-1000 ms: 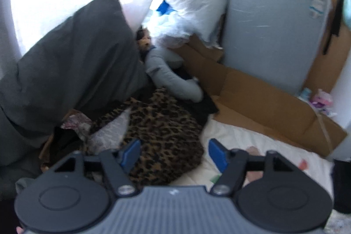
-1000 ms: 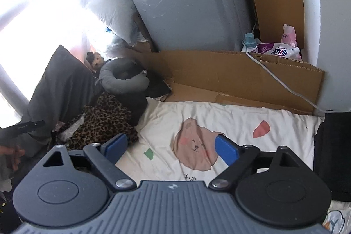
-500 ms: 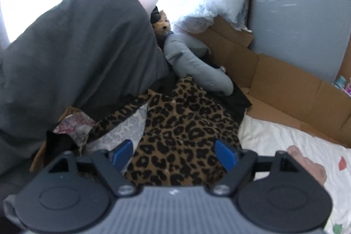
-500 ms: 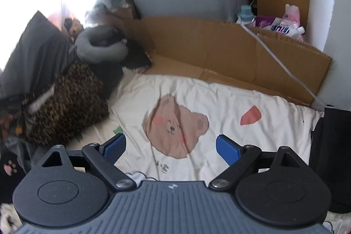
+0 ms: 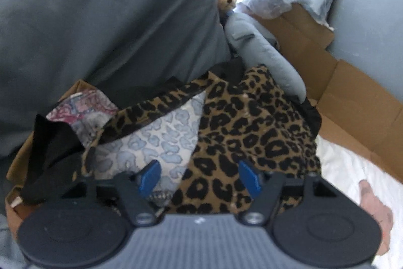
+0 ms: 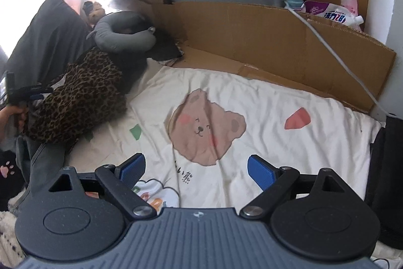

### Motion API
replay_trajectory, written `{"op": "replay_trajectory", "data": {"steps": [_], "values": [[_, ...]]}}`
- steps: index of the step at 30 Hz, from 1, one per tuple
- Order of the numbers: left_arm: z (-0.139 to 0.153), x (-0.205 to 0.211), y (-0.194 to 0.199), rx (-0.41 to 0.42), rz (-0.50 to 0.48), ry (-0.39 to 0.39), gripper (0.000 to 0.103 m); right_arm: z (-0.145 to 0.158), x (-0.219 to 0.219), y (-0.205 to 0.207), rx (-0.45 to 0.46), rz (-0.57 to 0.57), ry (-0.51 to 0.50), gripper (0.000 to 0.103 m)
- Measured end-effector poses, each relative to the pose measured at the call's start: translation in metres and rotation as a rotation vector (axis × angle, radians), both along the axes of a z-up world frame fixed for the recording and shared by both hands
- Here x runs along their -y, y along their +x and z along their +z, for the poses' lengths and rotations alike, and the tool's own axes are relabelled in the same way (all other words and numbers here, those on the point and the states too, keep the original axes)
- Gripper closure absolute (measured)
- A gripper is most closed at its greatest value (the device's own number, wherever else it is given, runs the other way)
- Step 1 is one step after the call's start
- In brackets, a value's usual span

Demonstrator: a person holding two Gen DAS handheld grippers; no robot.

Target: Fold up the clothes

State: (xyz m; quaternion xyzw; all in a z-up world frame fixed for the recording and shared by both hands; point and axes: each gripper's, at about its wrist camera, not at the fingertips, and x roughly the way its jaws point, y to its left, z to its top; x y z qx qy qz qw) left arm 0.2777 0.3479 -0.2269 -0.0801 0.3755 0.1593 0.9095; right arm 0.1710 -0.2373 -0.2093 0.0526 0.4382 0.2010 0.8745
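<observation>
A leopard-print garment (image 5: pixel 252 122) lies crumpled in a heap, with its pale blue-spotted lining (image 5: pixel 161 140) turned out. My left gripper (image 5: pixel 199 173) hovers close over it, pointing steeply down. Its jaws are closing, with leopard cloth between the blue pads (image 5: pixel 149 174), which do not press on it. In the right wrist view the same garment (image 6: pixel 83 97) sits at the left edge of a white bear-print sheet (image 6: pixel 252 102). My right gripper (image 6: pixel 196 168) stands open above that sheet with nothing in it.
A dark grey pillow (image 5: pixel 100 17) leans behind the heap, with a grey neck pillow (image 5: pixel 264 49) and a small plush toy (image 5: pixel 228 0). Cardboard walls (image 6: pixel 252 29) border the sheet's far side; a white cable (image 6: pixel 327 42) crosses them. A person's hand (image 6: pixel 12 115) shows at far left.
The left gripper has dropped toward the leopard garment, which now fills its view, and its jaws have narrowed a little. The right gripper has sunk closer to the bear sheet.
</observation>
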Motion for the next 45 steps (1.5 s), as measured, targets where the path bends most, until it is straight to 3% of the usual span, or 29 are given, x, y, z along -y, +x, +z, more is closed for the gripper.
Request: {"op": "replay_trajectory", "data": {"steps": [5,10,12,14,17,24,32,45], "values": [[-0.012,0.000,0.018,-0.024,-0.050,0.030,0.036,-0.024,0.006,-0.002,-0.044,-0.043,0.010,0.011],[-0.020,-0.001,0.039,-0.066,-0.127,0.020,0.059,-0.048,0.017,-0.002,-0.080,-0.106,0.017,0.011],[-0.023,-0.003,0.044,-0.080,-0.134,-0.004,0.080,-0.054,0.018,-0.004,-0.070,-0.127,0.025,0.011],[-0.025,-0.002,0.045,-0.090,-0.146,-0.034,0.093,-0.059,0.020,-0.006,-0.056,-0.142,0.037,0.011],[-0.023,0.006,0.040,-0.094,-0.202,-0.014,0.100,-0.059,0.020,-0.011,-0.028,-0.132,0.046,0.011],[-0.003,0.030,0.014,-0.060,-0.244,-0.061,0.102,-0.058,0.017,-0.013,-0.032,-0.107,0.067,0.011],[0.017,0.082,-0.029,-0.021,-0.287,-0.173,0.102,-0.068,0.011,-0.011,-0.076,-0.100,0.125,0.011],[-0.026,0.184,-0.088,-0.073,-0.439,-0.351,0.102,-0.097,-0.007,-0.013,-0.152,-0.089,0.222,0.011]]}}
